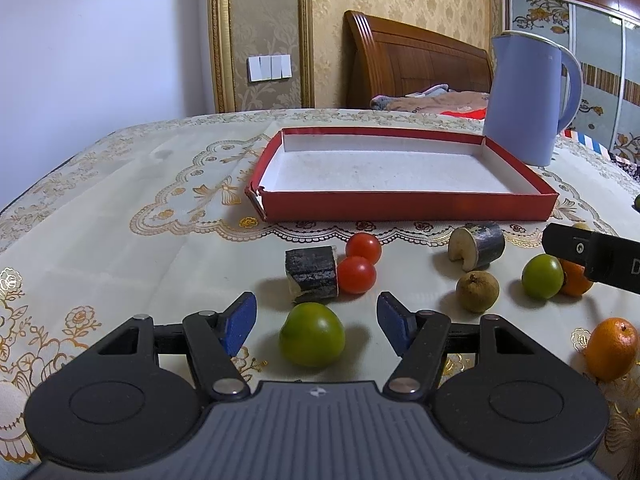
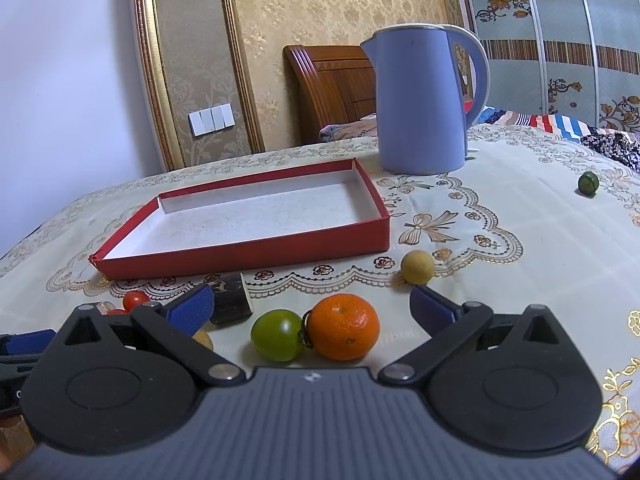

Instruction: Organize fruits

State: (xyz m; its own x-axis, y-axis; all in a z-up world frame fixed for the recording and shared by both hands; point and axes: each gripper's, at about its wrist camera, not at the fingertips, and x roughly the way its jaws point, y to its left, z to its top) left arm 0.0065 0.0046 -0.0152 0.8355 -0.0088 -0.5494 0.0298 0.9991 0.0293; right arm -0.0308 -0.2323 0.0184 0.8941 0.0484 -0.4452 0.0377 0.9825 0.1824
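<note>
Both grippers' fingers spread wide.

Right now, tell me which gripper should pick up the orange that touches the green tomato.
Right. The right gripper is open with the orange between its jaws, close ahead. The left gripper faces a different green tomato; in its view that orange lies far right, partly hidden behind the right gripper.

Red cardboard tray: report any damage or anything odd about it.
The shallow red cardboard tray has a torn, crumpled near-left corner, with white card showing through the red. It holds no fruit. Otherwise it lies flat on the embroidered cream tablecloth.
</note>
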